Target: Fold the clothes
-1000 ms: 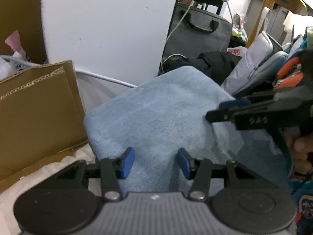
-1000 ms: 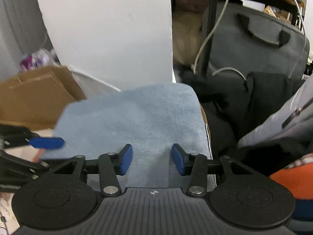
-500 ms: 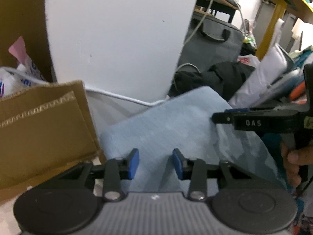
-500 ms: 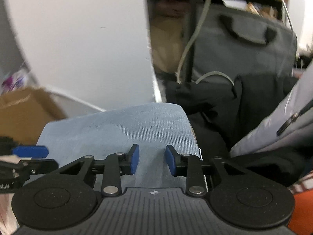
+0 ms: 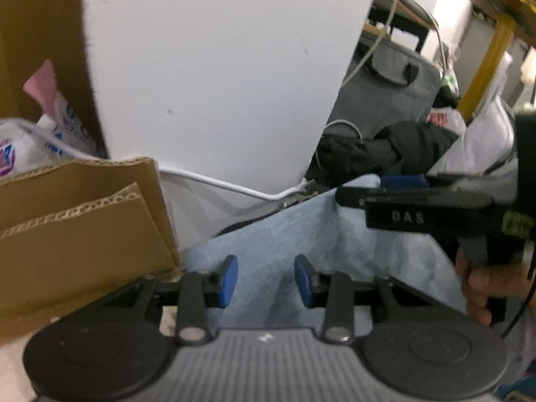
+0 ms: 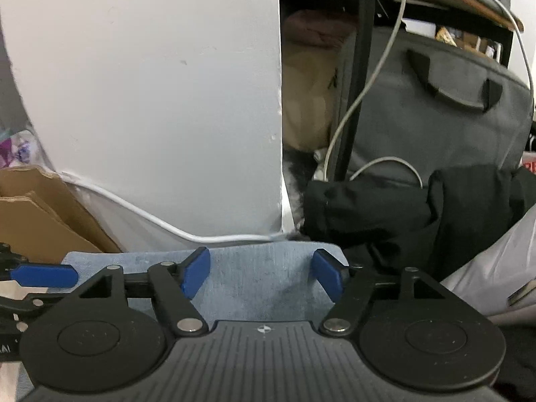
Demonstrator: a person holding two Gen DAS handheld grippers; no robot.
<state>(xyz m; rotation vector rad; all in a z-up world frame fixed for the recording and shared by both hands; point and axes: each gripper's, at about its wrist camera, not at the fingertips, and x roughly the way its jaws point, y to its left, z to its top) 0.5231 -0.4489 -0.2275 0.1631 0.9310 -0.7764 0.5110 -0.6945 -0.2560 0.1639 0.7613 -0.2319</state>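
Note:
A light blue cloth [image 5: 301,234] lies folded under both grippers, its far edge near a white cable. My left gripper [image 5: 266,281] hovers over its near left part. The blue pads stand apart with a soft ridge of cloth between them, and I see no squeeze on it. In the right wrist view the same cloth [image 6: 261,268] fills the gap of my right gripper [image 6: 261,274], whose jaws are opening wide and do not press on it. The right gripper [image 5: 402,197] also shows in the left wrist view, held by a hand [image 5: 482,281]. A left fingertip [image 6: 43,276] shows at that view's left edge.
A white panel [image 5: 217,83] stands straight ahead with a white cable [image 5: 234,187] along its foot. A cardboard box [image 5: 77,227] is close on the left. A grey bag [image 6: 435,107], a black garment [image 6: 402,207] and a yellow table leg [image 5: 485,63] crowd the right.
Both grippers have moved toward the cloth's far edge, so less cloth shows ahead of them. The left jaws narrowed. The right jaws narrowed, then spread wide.

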